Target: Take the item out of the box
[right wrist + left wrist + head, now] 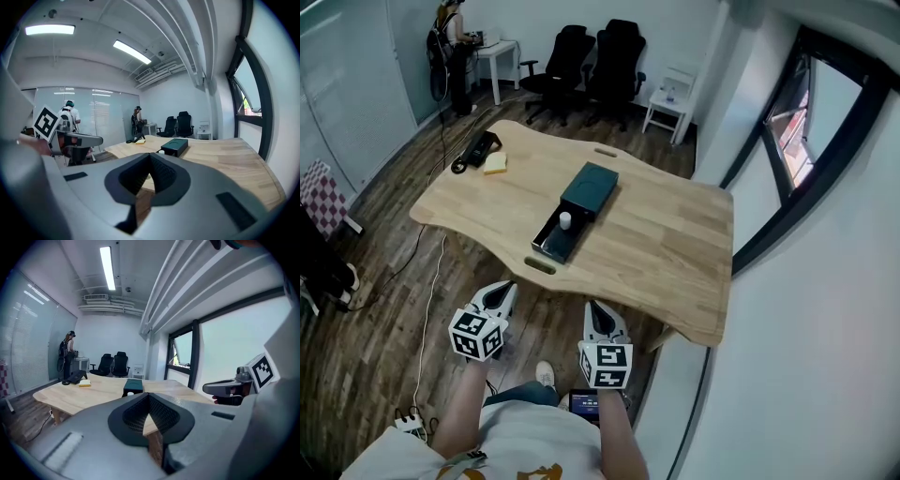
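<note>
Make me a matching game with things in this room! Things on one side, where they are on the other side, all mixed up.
Things:
1. small white item
2. yellow block
3. black chairs
4. left gripper

Places:
A. on the floor beyond the table
B. inside the open box
C. held short of the table's near edge
D. near the table's far left corner, beside a black device

Pairs: 1-B, 2-D, 3-A, 4-C

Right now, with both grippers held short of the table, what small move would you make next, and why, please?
Probably ease the right gripper forward over the table edge toward the box, opening its fingers on the way: the small white item sits exposed in the slid-out tray, and that gripper hangs shut, short of the table.
</note>
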`<state>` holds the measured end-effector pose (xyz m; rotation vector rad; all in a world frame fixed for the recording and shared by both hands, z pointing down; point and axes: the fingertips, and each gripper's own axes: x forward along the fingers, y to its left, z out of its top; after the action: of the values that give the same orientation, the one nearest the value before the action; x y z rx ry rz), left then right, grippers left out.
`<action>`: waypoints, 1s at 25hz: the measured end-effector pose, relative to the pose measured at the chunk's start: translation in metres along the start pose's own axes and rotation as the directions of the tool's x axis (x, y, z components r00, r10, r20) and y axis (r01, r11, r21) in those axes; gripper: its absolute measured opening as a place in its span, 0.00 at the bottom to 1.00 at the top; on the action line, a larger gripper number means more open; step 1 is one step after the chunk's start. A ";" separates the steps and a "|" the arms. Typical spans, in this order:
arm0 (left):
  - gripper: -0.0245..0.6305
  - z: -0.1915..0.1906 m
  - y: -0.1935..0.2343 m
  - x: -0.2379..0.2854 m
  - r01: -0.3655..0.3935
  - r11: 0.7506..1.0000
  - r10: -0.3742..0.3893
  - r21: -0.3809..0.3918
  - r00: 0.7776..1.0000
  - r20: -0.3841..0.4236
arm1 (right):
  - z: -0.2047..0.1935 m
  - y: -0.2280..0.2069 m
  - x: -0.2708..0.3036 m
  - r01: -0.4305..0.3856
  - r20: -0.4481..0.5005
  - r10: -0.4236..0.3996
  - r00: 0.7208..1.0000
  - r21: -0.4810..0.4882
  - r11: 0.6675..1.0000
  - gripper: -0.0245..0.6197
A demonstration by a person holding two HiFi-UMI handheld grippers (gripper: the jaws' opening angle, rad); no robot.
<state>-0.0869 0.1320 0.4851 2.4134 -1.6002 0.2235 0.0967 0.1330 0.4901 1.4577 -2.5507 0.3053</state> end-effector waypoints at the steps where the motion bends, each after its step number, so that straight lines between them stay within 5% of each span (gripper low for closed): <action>1: 0.04 0.000 0.001 0.004 0.000 1.000 0.000 -0.007 1.000 0.002 | -0.001 -0.002 0.002 -0.001 -0.002 0.001 1.000 -0.001 1.000 0.05; 8: 0.04 -0.003 0.015 0.053 0.008 1.000 -0.008 -0.008 1.000 -0.021 | -0.003 -0.032 0.040 0.007 -0.021 -0.007 1.000 0.005 1.000 0.05; 25: 0.04 0.041 0.098 0.276 0.192 0.980 -0.195 -0.043 0.979 -0.063 | 0.024 -0.121 0.227 0.112 -0.113 -0.110 0.987 0.013 0.994 0.05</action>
<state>-0.0700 -0.1602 0.5273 2.4848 -1.3189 0.2340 0.0866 -0.1215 0.5368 1.5365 -2.3751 0.3848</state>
